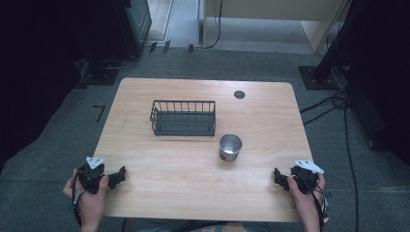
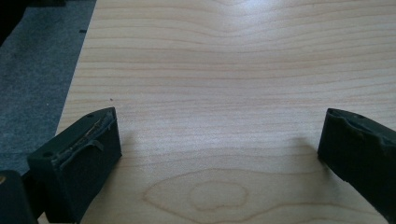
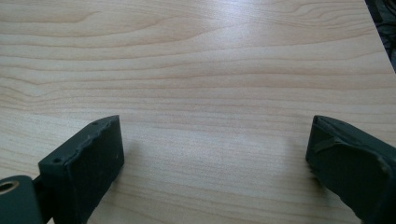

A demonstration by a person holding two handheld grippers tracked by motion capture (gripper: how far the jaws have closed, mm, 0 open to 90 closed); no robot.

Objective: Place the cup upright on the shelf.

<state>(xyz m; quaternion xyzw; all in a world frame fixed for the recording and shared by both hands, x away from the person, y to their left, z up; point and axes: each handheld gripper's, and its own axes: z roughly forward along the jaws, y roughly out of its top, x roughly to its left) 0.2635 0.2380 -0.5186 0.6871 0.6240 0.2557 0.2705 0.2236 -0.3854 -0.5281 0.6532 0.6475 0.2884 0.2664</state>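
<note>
A black wire basket (image 1: 183, 117) stands on the wooden table (image 1: 174, 164) a little behind its middle. A shiny metal cup (image 1: 230, 147) stands upright just right of the basket's front corner. My left gripper (image 1: 117, 177) rests at the table's near left edge, held by a hand. Its jaws stand wide apart over bare wood, as the left gripper (image 2: 219, 135) view shows. My right gripper (image 1: 278, 177) sits at the near right edge, also open, with only wood grain between the jaws of the right gripper (image 3: 215, 140). Both grippers are well apart from the cup and basket.
A small dark round grommet (image 1: 239, 94) is set into the table near its far right. Grey carpet (image 1: 63, 125) surrounds the table, with cables (image 1: 338, 104) and dark stands at the right and back left.
</note>
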